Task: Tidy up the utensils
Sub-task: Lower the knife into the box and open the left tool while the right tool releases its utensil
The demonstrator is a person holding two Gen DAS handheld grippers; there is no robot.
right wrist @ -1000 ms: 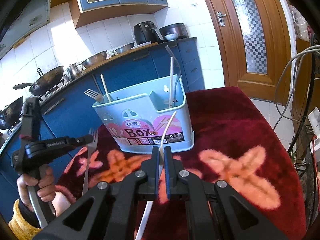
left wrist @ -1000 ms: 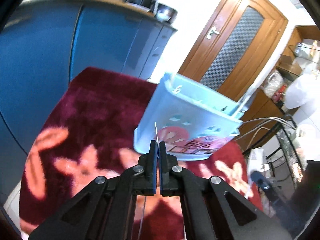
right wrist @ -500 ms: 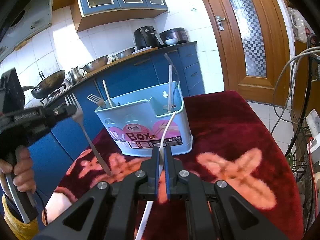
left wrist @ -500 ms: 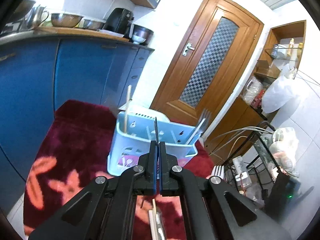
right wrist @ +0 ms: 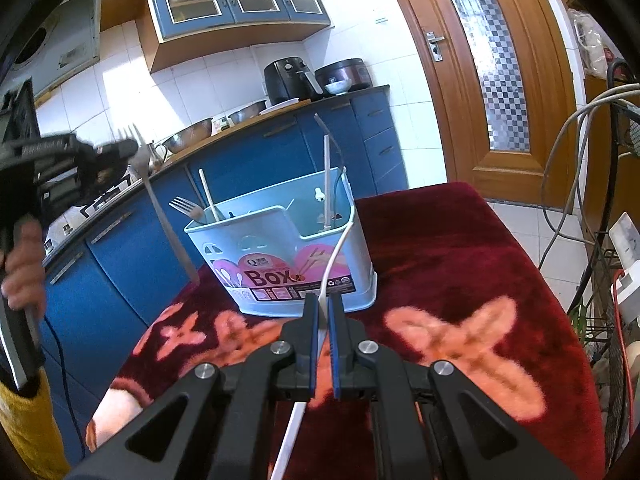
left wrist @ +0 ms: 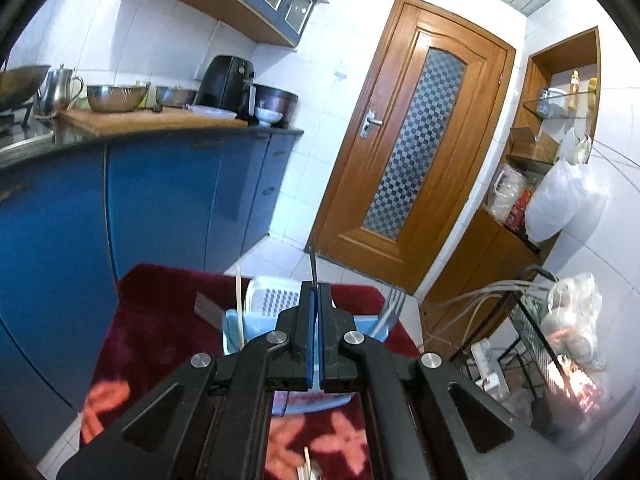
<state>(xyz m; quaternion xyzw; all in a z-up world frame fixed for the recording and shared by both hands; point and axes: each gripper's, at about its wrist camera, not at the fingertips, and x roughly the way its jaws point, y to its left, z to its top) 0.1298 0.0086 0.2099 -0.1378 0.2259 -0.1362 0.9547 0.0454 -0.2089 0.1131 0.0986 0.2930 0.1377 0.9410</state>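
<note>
A light blue utensil box stands on the dark red blanket, holding a fork and white sticks. My left gripper hangs high to the left of the box, shut on a metal fork just below its tines, with the handle slanting down. In the left wrist view this fork shows edge-on between the left gripper pads, and the box lies below, partly hidden. My right gripper sits low in front of the box, shut on a thin white utensil.
The flowered red blanket covers the table. Blue cabinets run behind and to the left. A wire rack with cables and a power strip stands at the right edge. Loose utensils lie on the blanket below the left gripper.
The left gripper has risen with the fork from beside the box's base to well above it. The right gripper and its white utensil have stayed put.
</note>
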